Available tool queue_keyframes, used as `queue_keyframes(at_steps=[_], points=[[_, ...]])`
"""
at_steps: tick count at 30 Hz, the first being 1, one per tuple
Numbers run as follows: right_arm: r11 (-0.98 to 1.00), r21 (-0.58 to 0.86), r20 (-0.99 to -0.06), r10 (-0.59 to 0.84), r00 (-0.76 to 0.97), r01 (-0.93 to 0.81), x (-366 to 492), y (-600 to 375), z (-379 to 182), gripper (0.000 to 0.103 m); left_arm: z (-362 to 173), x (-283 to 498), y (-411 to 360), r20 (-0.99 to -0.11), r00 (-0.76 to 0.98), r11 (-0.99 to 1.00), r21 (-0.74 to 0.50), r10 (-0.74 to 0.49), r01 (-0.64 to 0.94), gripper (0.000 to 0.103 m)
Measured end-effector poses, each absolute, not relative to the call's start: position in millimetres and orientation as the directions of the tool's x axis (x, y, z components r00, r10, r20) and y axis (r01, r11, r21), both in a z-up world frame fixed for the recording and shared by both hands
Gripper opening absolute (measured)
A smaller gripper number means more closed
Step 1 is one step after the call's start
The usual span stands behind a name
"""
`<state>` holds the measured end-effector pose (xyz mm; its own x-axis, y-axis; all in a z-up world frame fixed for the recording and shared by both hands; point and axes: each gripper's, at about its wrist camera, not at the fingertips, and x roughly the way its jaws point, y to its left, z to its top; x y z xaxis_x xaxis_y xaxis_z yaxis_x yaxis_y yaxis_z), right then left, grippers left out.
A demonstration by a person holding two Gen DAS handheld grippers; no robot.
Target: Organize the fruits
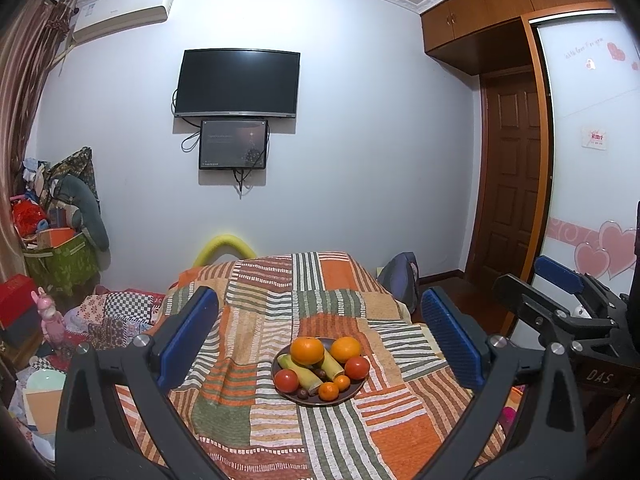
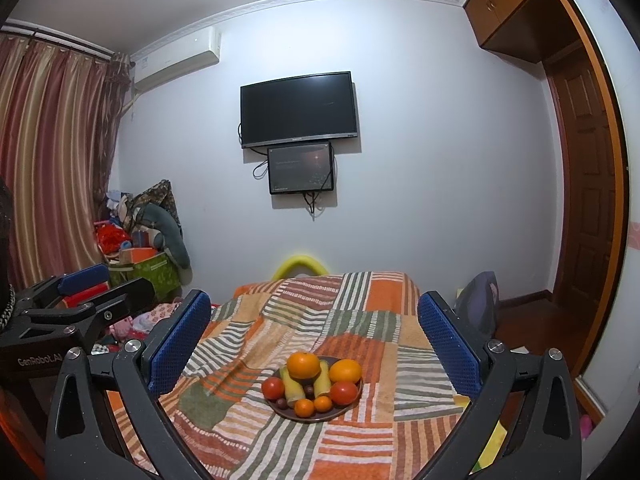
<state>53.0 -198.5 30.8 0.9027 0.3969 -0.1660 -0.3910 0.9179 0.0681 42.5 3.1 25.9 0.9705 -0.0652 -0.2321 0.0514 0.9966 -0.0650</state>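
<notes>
A dark round plate (image 1: 357, 388) sits on a striped patchwork cloth (image 1: 280, 420) and holds two large oranges (image 1: 307, 350), two red tomatoes (image 1: 286, 380), two small mandarins (image 1: 329, 391), pale yellow-green corn pieces (image 1: 298, 370) and small dark fruits. The plate also shows in the right wrist view (image 2: 352, 404), with oranges (image 2: 304, 365) and tomatoes (image 2: 344, 393). My left gripper (image 1: 320, 336) is open and empty, held back from and above the plate. My right gripper (image 2: 314, 338) is open and empty, likewise short of the plate. Each gripper shows at the edge of the other's view.
The cloth covers a table (image 2: 360, 292) that ends before a white wall with a TV (image 1: 238, 82). Cluttered bags and boxes (image 1: 60, 240) stand at the left. A dark bag (image 1: 400, 280) and a wooden door (image 1: 516, 180) are at the right.
</notes>
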Motion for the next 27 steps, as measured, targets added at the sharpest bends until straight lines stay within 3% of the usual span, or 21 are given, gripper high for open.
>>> queue_keyframes(at_steps=[27], points=[[0.922, 0.063, -0.165, 0.387, 0.907, -0.382, 53.8, -198.1, 30.9, 0.103, 30.0, 42.7, 0.5, -0.236, 0.969, 0.996, -0.069, -0.078, 0.063, 0.103]])
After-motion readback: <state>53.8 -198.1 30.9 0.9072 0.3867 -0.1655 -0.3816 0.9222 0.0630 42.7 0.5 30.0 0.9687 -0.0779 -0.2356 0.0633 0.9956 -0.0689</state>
